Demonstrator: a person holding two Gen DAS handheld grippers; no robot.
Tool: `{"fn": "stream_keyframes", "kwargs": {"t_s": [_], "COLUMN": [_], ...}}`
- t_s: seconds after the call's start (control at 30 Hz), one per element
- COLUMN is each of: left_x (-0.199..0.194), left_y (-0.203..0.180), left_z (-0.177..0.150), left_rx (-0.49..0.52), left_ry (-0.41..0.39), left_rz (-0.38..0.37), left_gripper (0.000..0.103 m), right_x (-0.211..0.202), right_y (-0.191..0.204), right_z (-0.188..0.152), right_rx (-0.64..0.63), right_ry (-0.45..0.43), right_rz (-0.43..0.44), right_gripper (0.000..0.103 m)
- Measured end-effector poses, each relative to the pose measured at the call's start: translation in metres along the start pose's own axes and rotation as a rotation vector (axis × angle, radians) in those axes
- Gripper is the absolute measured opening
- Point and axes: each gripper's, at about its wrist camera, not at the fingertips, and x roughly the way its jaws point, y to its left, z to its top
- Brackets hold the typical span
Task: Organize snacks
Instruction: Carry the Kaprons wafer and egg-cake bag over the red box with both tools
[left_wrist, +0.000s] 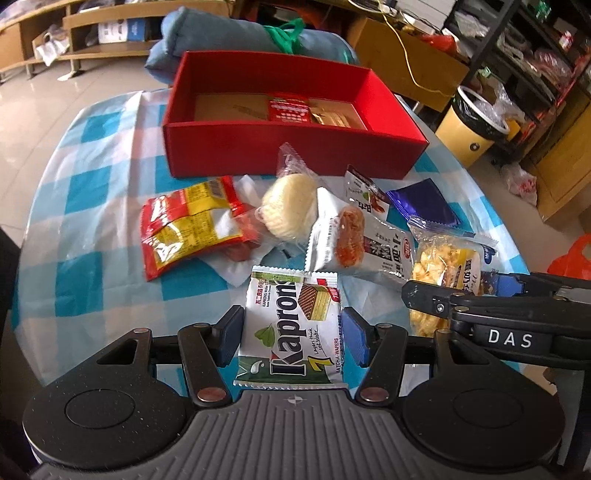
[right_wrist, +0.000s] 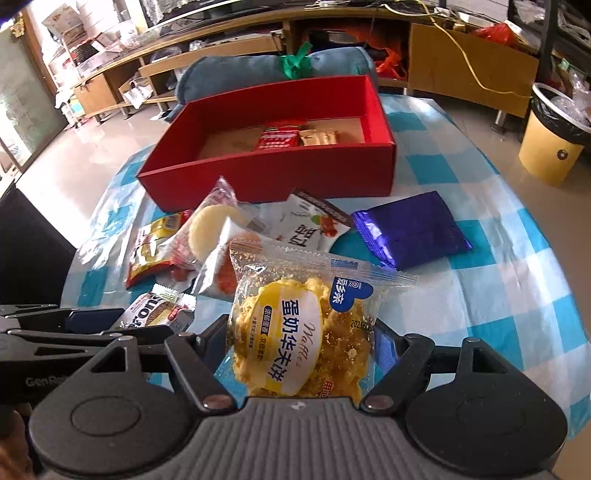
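My left gripper (left_wrist: 291, 334) has its jaws clenched on a white and green Kaprons wafer packet (left_wrist: 290, 332), lifted just above the bench (left_wrist: 92, 184) with its blue and white checked cloth. Ahead of it lies a loose pile of snacks: a red and yellow packet (left_wrist: 184, 225) at the left, then a round pale cracker in clear wrap (left_wrist: 290, 210), then a purple foil packet (right_wrist: 412, 229) at the right. Behind the pile stands an open red box (left_wrist: 291, 151), holding a red packet (right_wrist: 277, 138) and what seems a gold one. My right gripper (right_wrist: 301, 341) has its jaws grasping a clear bag of yellow waffles (right_wrist: 303, 328).
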Motion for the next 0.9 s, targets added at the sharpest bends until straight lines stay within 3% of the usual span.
{"fn": "stream_keyframes", "kwargs": {"t_s": [0.3,0.9], "left_x": [-0.011,-0.008], "left_y": [0.009,-0.007], "left_z": [0.013,0.091], "left_rx": [-0.049,-0.025], "left_ry": [-0.044,-0.185], "left_rz": [-0.002,0.05], "left_gripper": [0.064,0.064], "right_x": [-0.001,0.001], "right_y": [0.007,-0.007], "right_z": [0.009,0.093], "right_rx": [-0.024,-0.017], "right_ry": [-0.019,-0.135], "right_rz": [0.018,-0.003], "right_gripper": [0.071,0.071]}}
